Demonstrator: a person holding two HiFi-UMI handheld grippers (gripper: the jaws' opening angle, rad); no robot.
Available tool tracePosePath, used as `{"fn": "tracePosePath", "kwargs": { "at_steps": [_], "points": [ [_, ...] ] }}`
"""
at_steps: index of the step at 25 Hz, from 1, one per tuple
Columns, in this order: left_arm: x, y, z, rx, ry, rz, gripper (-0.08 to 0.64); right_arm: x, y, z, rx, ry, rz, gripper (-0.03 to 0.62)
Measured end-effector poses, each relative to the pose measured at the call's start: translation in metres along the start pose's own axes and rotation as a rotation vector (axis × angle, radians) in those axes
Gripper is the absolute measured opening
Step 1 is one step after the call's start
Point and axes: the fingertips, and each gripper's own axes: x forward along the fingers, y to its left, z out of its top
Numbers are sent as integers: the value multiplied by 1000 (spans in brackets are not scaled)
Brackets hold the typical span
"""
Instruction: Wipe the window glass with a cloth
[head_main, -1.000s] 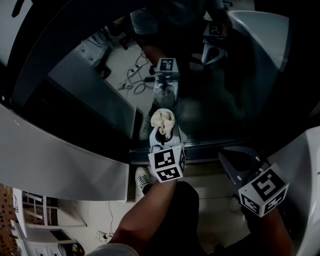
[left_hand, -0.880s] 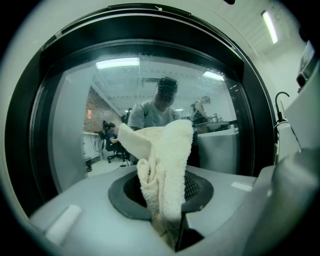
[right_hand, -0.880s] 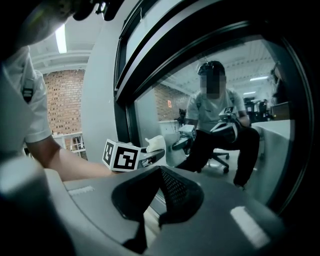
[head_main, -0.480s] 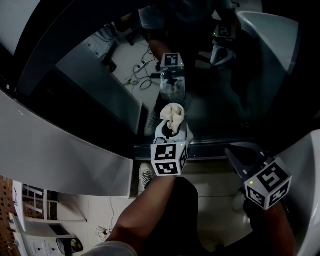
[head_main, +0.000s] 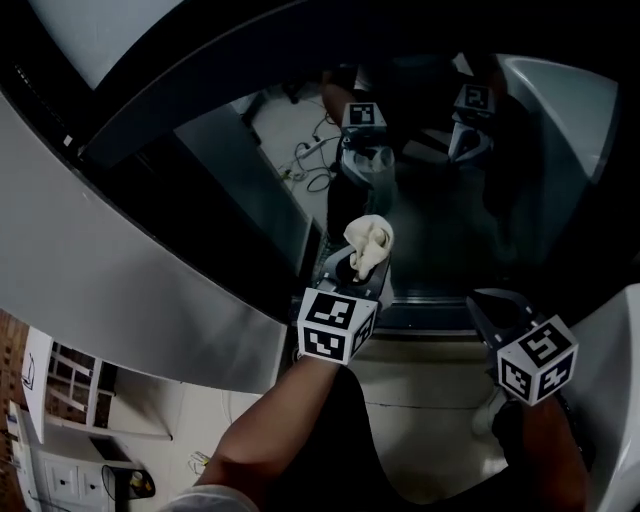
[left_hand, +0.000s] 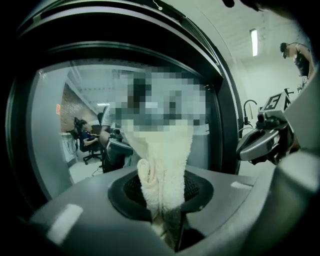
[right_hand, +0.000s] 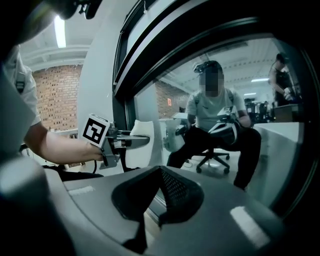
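cloth (head_main: 368, 243) sits pinched in left claw (head_main: 352, 268) near the bottom edge of the glass (head_main: 440, 220); right claw (head_main: 485, 300) is closed and empty below that edge. hard wiping pressure could drag the cloth loose.

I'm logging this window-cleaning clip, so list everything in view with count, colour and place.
window glass: one, dark and reflective, straight ahead.
window frame: one, dark, bottom rail below the cloth.
panel: one, light grey, left of the glass.
cloth: one, cream, bunched, near the glass.
floor: pale, below the frame.
left gripper: one, grey with a black-and-white marker cube, shut on the cloth.
right gripper: one, grey with a like cube, jaws together with nothing in them, low right by the frame.
forearm: one, bare, behind the left gripper.
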Motion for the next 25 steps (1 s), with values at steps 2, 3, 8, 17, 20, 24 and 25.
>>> {"fn": "tracePosePath", "kwargs": {
  "at_steps": [2,3,8,17,20,24,25],
  "points": [
    [-20,3,6,-11,0,9,110,0,8,5,-8,-19,4,0],
    [-31,3,8,-23,-2,13,110,-2,12,6,-15,-35,1,0],
    [-78,17,12,-73,-22,25,110,-6,31,4,-60,-76,-27,0],
    [-141,37,28,-184,-83,3,109,-24,62,32,29,-59,-90,0],
    [-163,36,32,-186,-86,-3,109,-38,84,43,42,-62,-99,0],
    [-194,30,34,-162,-73,-32,109,-54,111,50,58,-80,-106,0],
    [-202,29,33,-159,-68,-38,109,-58,117,51,62,-85,-107,0]
  ]
}}
